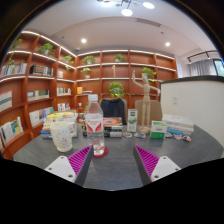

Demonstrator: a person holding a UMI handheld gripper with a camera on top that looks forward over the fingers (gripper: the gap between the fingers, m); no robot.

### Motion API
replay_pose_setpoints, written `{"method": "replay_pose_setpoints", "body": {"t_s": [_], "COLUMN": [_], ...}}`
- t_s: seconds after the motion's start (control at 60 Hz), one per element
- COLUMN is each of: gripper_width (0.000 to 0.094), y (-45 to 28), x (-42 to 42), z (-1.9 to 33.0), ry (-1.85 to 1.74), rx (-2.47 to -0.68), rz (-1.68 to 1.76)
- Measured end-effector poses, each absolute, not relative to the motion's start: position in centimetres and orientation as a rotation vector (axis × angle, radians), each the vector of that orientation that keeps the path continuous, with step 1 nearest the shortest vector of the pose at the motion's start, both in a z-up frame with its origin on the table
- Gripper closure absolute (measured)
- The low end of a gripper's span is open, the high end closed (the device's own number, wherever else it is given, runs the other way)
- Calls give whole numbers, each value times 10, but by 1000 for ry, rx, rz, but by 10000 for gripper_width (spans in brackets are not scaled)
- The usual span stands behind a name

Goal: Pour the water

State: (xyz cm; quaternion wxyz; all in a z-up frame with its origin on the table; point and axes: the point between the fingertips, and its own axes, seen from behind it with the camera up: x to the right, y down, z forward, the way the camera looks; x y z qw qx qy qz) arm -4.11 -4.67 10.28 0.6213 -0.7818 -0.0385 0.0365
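1. Shelving (40,80): wooden wall shelves run along the far side of the room, behind the worktop. They carry books, boxes and several potted plants.
2. Worktop (112,160): a grey, rounded surface lies directly ahead of the hand-held gripper. All task items stand along its far half; the near half between the fingers is bare.
3. Partition (195,100): a pale panel stands beyond the worktop, on the right-hand side.
4. Wooden mannequin (146,98): an upright jointed figure stands behind the boxes, right of centre.
5. Water bottle (94,122): a clear plastic bottle with a red label and a cap stands upright on the worktop, ahead of the left finger and well apart from it. Its fill level cannot be determined.
6. Cup (63,134): a pale, patterned cup stands upright just left of the water bottle. Its contents are not visible.
7. Small boxes (158,129): cartons and packets are grouped to the right of the water bottle, including a green-and-white one. A yellow-green package (52,118) stands behind the cup.
8. Hand-held gripper (113,162): both fingers are spread wide apart, with nothing held between the pink pads (79,160). No object obstructs the path from the fingers to the water bottle.
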Motion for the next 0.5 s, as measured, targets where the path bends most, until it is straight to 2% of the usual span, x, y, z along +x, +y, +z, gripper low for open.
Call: {"method": "replay_pose_setpoints", "body": {"t_s": [0.267, 0.5], "gripper_width": [103, 96], "y": [-85, -97], "x": [43, 62], "z": [112, 120], "ry": [49, 67], "rx": [-1809, -1788], "rz": [-84, -73]}}
